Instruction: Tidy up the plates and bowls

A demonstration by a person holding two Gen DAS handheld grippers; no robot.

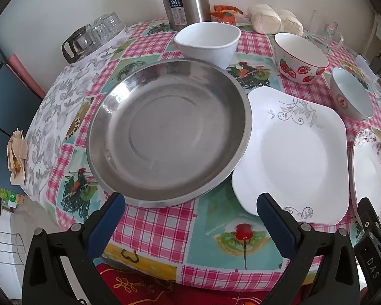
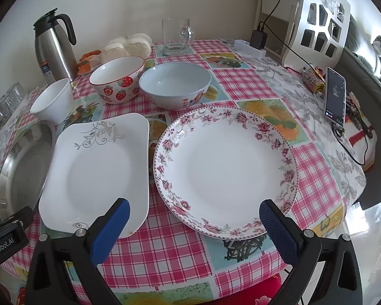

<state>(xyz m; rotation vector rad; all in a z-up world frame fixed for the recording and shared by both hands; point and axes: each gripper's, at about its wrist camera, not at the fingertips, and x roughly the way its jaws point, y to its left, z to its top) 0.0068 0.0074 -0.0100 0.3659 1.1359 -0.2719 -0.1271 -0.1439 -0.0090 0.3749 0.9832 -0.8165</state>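
Both grippers, left gripper (image 1: 190, 206) and right gripper (image 2: 194, 212), gape empty at the table's near edge; steel pan (image 1: 169, 132) overlaps square plate (image 1: 292, 157), lifting either drags the other.

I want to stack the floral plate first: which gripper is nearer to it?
Right. The right gripper is open with the floral plate directly ahead, its near rim between the fingers. The left gripper faces the steel pan, with the plate far to its right.

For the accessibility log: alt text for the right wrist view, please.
The open right gripper hovers over a floral-rimmed round plate on a checked tablecloth. A square white plate lies to its left, three bowls behind.
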